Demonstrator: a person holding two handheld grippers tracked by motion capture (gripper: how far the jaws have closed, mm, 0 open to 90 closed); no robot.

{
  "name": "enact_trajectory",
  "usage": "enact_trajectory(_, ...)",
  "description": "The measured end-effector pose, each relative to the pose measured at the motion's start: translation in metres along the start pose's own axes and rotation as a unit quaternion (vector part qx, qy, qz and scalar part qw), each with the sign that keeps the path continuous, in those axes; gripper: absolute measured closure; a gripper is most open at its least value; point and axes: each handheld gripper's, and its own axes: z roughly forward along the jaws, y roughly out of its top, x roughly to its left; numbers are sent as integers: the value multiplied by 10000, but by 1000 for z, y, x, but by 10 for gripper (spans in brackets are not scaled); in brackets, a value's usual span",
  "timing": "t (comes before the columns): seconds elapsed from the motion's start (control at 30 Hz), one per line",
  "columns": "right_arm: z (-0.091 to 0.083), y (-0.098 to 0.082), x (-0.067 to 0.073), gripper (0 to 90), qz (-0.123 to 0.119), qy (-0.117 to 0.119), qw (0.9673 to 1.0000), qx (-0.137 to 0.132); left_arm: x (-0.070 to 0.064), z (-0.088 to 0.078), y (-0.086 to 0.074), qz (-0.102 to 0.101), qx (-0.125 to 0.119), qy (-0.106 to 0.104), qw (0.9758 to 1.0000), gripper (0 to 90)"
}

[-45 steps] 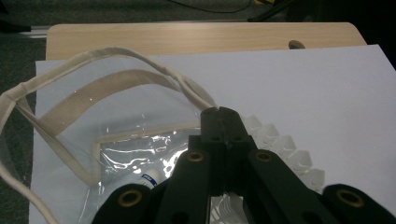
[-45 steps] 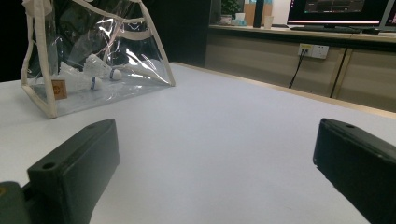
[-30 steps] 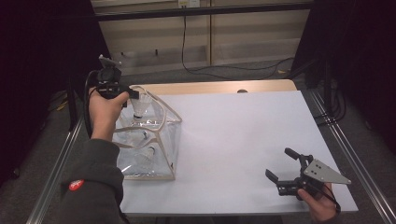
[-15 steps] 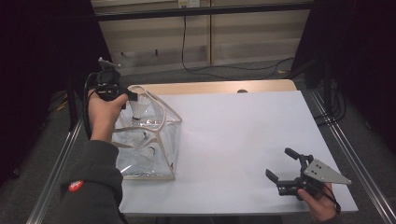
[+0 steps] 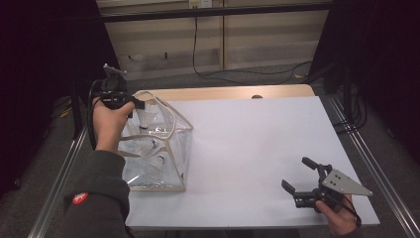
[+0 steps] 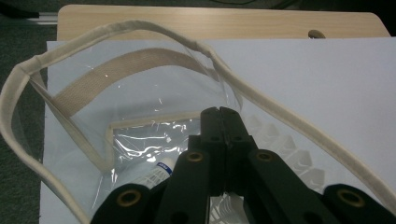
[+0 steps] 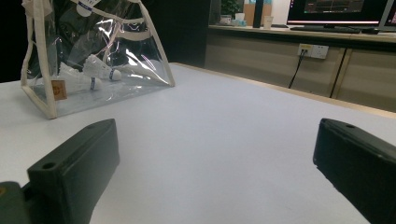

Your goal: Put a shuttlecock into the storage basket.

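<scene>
A clear plastic tote bag [image 5: 166, 148] with cream trim stands at the table's left, its handles [image 6: 116, 28] up. My left gripper [image 5: 137, 105] is over its open mouth. Its jaws are shut, and the white feather skirt of a shuttlecock [image 6: 285, 151] sits close under them, apparently pinched; the same shuttlecock [image 5: 145, 119] hangs just below the tips. More shuttlecocks [image 7: 88, 70] lie on the bag's bottom, one with a blue-banded cork [image 6: 161, 170]. My right gripper [image 5: 297, 173] is at the near right of the table, jaws wide open with nothing between them [image 7: 215, 163].
A white sheet [image 5: 257, 148] covers the table, with a wooden strip [image 5: 223, 92] along its far edge. Metal rails [image 5: 366, 163] run down both sides. Beyond the table are wall sockets [image 7: 314, 50] with a cable, and monitors [image 7: 336, 9].
</scene>
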Motion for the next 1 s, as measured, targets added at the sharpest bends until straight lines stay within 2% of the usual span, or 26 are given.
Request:
enact_trajectory(0.1,0,0,0,3,-1,8,10000,13,1,1,-1,43,51,0,10000,898)
enact_trajectory(1.0,0,0,0,3,1,8,10000,-2,9,10,-8,-50,147,109,9998,884)
